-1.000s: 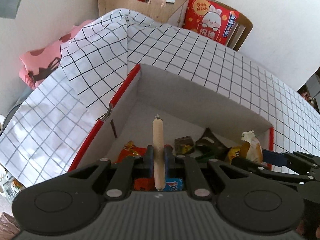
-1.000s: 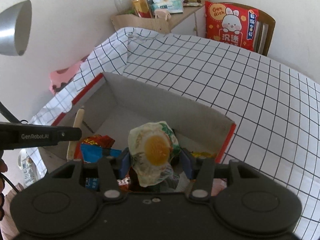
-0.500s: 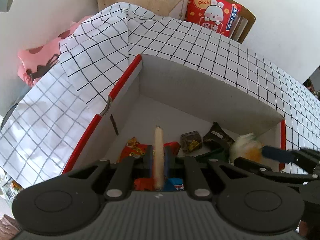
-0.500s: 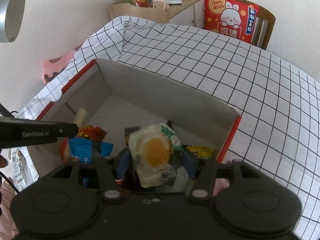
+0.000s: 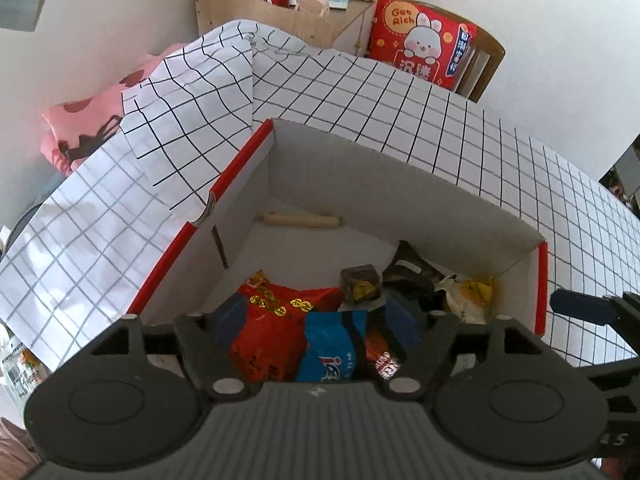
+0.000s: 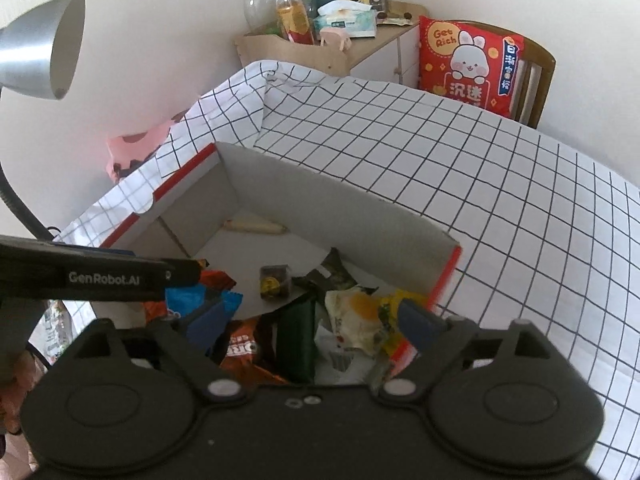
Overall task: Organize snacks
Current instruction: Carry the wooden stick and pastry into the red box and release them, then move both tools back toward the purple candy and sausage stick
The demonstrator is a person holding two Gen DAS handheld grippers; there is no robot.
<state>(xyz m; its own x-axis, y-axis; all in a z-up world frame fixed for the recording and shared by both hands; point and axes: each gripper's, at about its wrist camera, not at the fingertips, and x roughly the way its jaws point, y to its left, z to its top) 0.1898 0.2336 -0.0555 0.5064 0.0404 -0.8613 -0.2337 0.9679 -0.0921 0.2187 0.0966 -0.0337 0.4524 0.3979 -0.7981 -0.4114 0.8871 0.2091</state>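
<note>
A red-rimmed cardboard box (image 5: 240, 152) (image 6: 340, 188) sits on the checked cloth. A beige sausage stick (image 5: 300, 220) (image 6: 256, 227) lies flat at the box's far wall. My left gripper (image 5: 320, 320) hangs over the near snacks, its jaws opening with nothing gripped; a red packet (image 5: 280, 312) and a blue packet (image 5: 332, 344) lie below. My right gripper (image 6: 316, 320) is also opening, and the pale egg-print packet (image 6: 356, 316) (image 5: 464, 300) lies loose in the box's right corner. A small brown candy cube (image 5: 360, 282) (image 6: 274, 282) rests mid-box.
The checked tablecloth (image 6: 480, 200) spreads right of the box. A wooden shelf (image 6: 320, 48) with bottles and tissues and a red rabbit cushion (image 6: 468, 64) on a chair stand behind. A grey lamp head (image 6: 40, 48) hangs at the left. Pink fabric (image 5: 80, 128) lies beyond the table's left edge.
Both grippers have opened. The sausage stick left my left gripper and now lies at the box's far wall. The egg-print packet dropped from my right gripper into the box's right corner.
</note>
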